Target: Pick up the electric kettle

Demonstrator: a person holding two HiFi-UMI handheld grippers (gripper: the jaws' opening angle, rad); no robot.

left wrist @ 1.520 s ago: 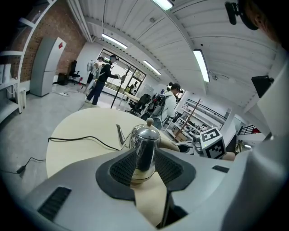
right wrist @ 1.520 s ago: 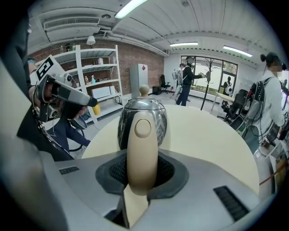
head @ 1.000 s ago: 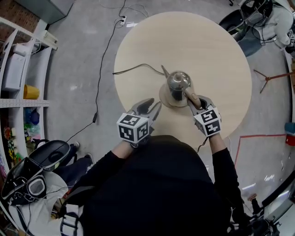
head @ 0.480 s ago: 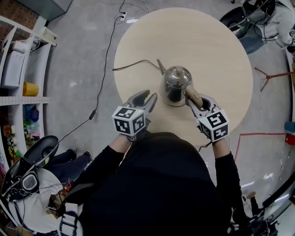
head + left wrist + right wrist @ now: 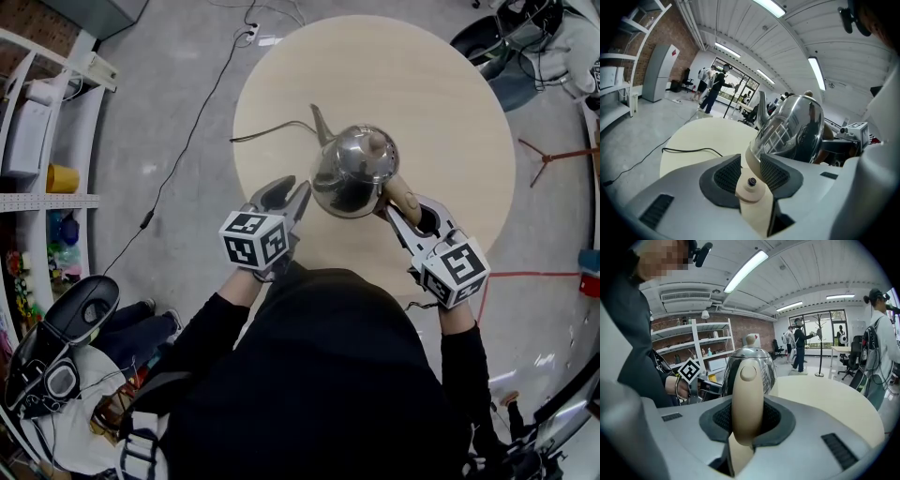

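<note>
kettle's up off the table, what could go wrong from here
1. The kettle hangs by its handle alone, clamped in the right gripper. The heavy steel body could twist or swing in that grip.
2. The left gripper, open and empty, sits close beside the body, so a small drift may bump it.
3. The cord lies on the table near the spout and might snag.

The electric kettle is over the near middle of the round table, its handle at near right between the right gripper's jaws, the left gripper just left of it, and a cable lying on the table farther left.
</note>
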